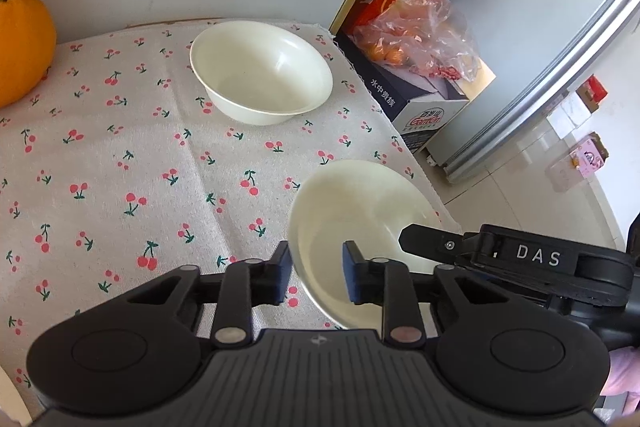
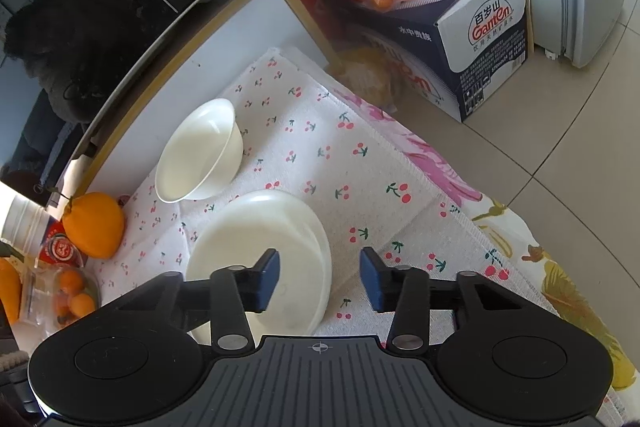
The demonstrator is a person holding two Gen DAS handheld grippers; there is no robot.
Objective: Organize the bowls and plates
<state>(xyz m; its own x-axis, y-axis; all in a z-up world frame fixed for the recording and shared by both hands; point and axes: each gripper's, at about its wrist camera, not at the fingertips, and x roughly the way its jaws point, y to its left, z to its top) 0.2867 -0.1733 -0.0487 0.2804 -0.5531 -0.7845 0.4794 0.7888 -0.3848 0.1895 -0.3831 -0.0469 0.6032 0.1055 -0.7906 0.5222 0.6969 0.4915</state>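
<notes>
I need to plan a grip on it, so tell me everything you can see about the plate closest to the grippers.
The plate is plain, glossy off-white, round and shallow with a broad raised rim, and looks empty. It lies flat on the cherry-print cloth, near the cloth's edge, apart from the white bowl. The left gripper is open with its fingers straddling the rim; the right gripper is open just above it.

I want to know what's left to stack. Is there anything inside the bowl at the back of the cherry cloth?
No. In the left wrist view the bowl shows only its bare white inside, standing alone on the cherry cloth.
</notes>
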